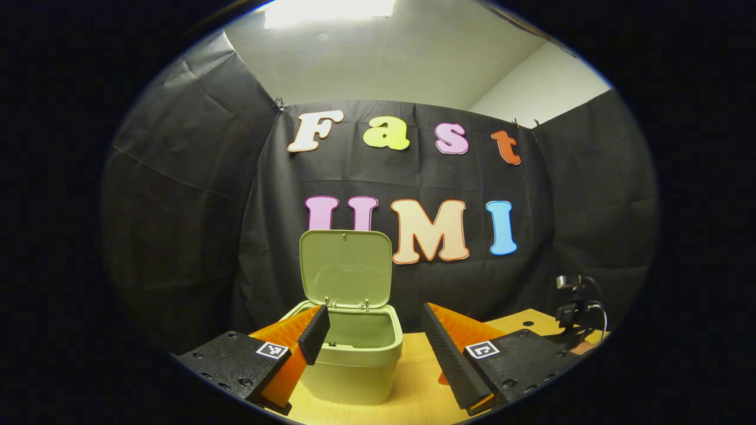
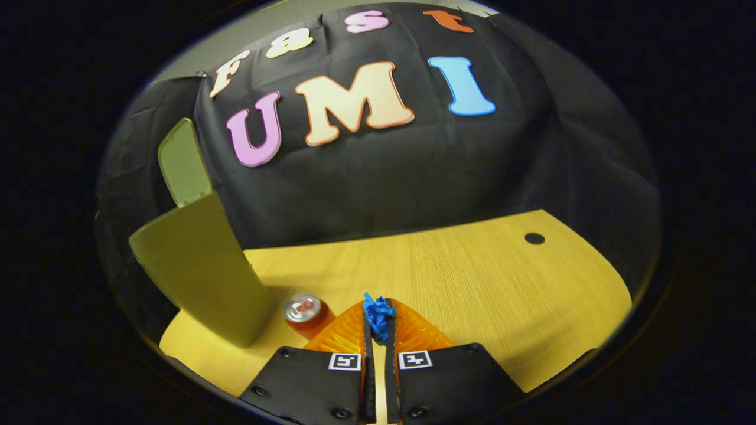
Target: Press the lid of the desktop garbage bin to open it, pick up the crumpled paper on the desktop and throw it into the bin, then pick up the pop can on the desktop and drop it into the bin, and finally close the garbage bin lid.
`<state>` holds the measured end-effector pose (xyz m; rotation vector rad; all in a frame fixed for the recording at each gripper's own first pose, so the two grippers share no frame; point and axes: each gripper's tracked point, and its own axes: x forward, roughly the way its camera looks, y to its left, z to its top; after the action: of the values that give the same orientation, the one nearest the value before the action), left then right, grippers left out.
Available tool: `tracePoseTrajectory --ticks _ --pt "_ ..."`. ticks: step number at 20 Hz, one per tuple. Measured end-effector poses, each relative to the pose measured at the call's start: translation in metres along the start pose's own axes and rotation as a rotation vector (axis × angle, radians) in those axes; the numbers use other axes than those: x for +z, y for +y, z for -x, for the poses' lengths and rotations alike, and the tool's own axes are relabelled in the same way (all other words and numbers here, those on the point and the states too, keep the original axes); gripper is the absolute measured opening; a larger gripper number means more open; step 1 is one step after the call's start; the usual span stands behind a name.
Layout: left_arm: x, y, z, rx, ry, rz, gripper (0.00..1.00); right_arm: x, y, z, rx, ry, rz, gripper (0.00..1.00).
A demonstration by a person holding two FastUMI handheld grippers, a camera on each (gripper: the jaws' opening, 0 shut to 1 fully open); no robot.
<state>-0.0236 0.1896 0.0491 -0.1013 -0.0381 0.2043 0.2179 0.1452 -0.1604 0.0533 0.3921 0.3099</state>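
The right gripper (image 2: 378,330) has its jaws clamped on the crumpled blue paper (image 2: 378,313), low in the frame beside the red pop can (image 2: 304,311). The left gripper (image 1: 369,348) has its jaws apart before the open green plastic bin (image 1: 354,360) on the yellow wooden surface (image 2: 472,277).

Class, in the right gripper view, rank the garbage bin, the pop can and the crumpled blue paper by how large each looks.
1. Garbage bin, by far the largest, with its lid up.
2. Pop can.
3. Crumpled blue paper, pinched in the right tongs. Partly hidden, so its place below the can is unsure.
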Motion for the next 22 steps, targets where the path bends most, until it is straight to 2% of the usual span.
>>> tracePoseTrajectory --ticks 5,8,11,16,20,22 --pt "-0.005 0.013 -0.002 0.005 -0.001 0.012 0.92 0.081 0.072 0.029 0.105 -0.16 0.078 0.09" --pt "-0.01 0.024 0.002 0.017 0.002 -0.011 0.93 0.125 0.148 0.043 0.229 -0.236 0.163 0.08" --pt "-0.015 0.038 0.006 0.031 0.01 -0.013 0.92 0.148 0.225 0.036 0.362 -0.246 0.175 0.08" --pt "-0.027 0.066 0.015 0.062 0.032 -0.017 0.92 0.136 0.315 0.011 0.49 -0.197 0.232 0.08" --pt "-0.04 0.083 0.021 0.084 0.062 -0.001 0.93 0.111 0.356 -0.007 0.529 -0.136 0.241 0.08" --pt "-0.044 0.087 0.024 0.083 0.072 0.013 0.93 0.101 0.364 -0.008 0.544 -0.119 0.233 0.21"
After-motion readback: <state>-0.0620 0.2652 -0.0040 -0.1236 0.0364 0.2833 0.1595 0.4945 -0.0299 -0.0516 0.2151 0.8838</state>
